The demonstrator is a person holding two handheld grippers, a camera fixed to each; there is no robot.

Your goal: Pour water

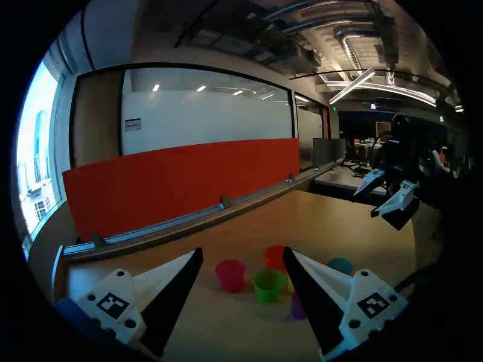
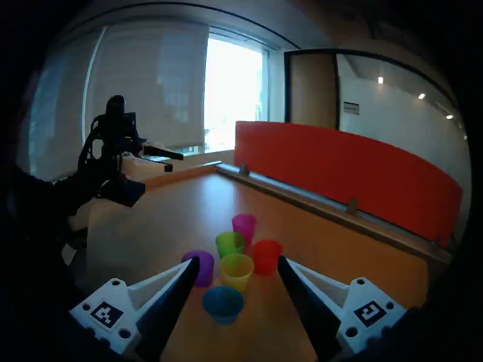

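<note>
In the left gripper view, the left gripper [image 1: 241,250] sat bottom centre, fingers apart, framing the pink cup [image 1: 230,274] and green cup [image 1: 268,285] on the table [image 1: 338,223]; the right gripper [image 1: 363,204] hung mid-right (also spread, empty). In the right gripper view, the blue cup [image 2: 223,303] stood lowest between that gripper's parted fingers.

We see a tabletop [image 2: 181,205] of wood-look laminate, smooth with a soft sheen. The yellow cup [image 2: 236,269] and green cup [image 2: 230,243] look like translucent, glossy plastic. The right gripper [image 2: 238,258] has fingers [image 2: 142,298] of matt white plastic with black inner faces. The orange divider [image 2: 362,169] looks matt, and the rail [image 2: 314,205] beneath it looks like dull metal.
</note>
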